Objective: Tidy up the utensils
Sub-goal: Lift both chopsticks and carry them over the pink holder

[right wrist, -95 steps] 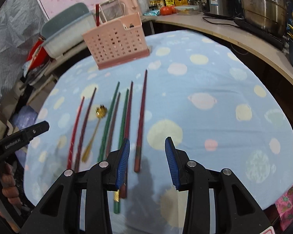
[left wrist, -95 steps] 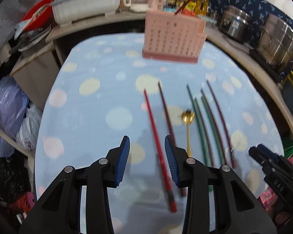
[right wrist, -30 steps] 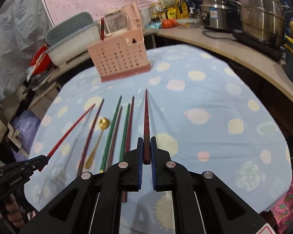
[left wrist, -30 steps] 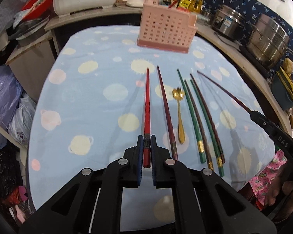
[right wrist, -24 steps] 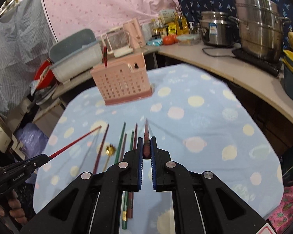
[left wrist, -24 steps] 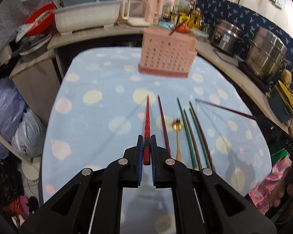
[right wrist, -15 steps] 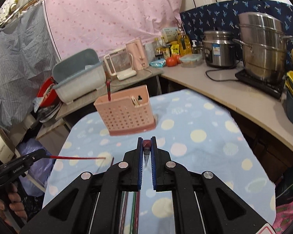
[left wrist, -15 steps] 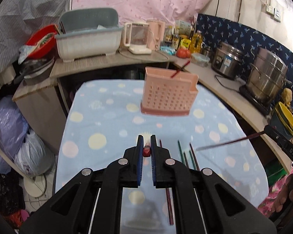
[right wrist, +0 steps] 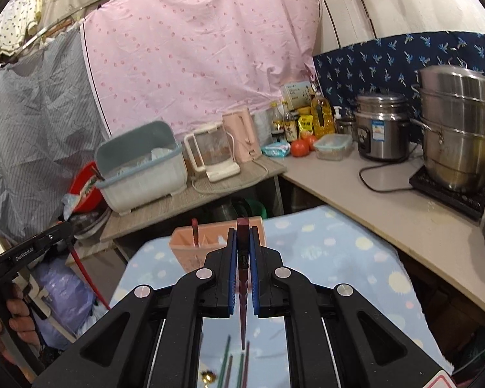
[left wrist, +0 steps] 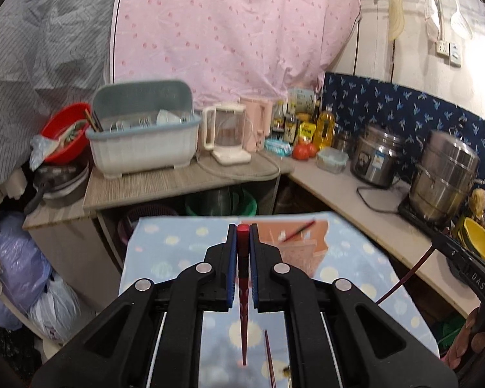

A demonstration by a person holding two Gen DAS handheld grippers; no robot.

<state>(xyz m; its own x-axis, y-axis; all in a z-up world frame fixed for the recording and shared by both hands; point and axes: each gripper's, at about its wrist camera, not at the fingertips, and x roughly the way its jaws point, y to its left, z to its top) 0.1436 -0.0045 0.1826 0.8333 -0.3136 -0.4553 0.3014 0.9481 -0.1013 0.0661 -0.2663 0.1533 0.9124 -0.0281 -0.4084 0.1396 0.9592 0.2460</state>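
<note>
— What do we get from our left wrist view?

— Our left gripper (left wrist: 242,242) has its jaws clamped on the red chopstick (left wrist: 243,291), which hangs tip down above the spotted table (left wrist: 165,252). The pink basket (left wrist: 297,245) stands near the table's far edge, one chopstick leaning in it.

— And the right wrist view?

— There the right gripper (right wrist: 243,245) pinches the dark maroon chopstick (right wrist: 242,297) the same way. Only this view shows the green chopsticks (right wrist: 224,365) and gold spoon (right wrist: 207,377) lying by the near edge. The table's right side lies bare, with the counter (right wrist: 388,213) beyond it.
</note>
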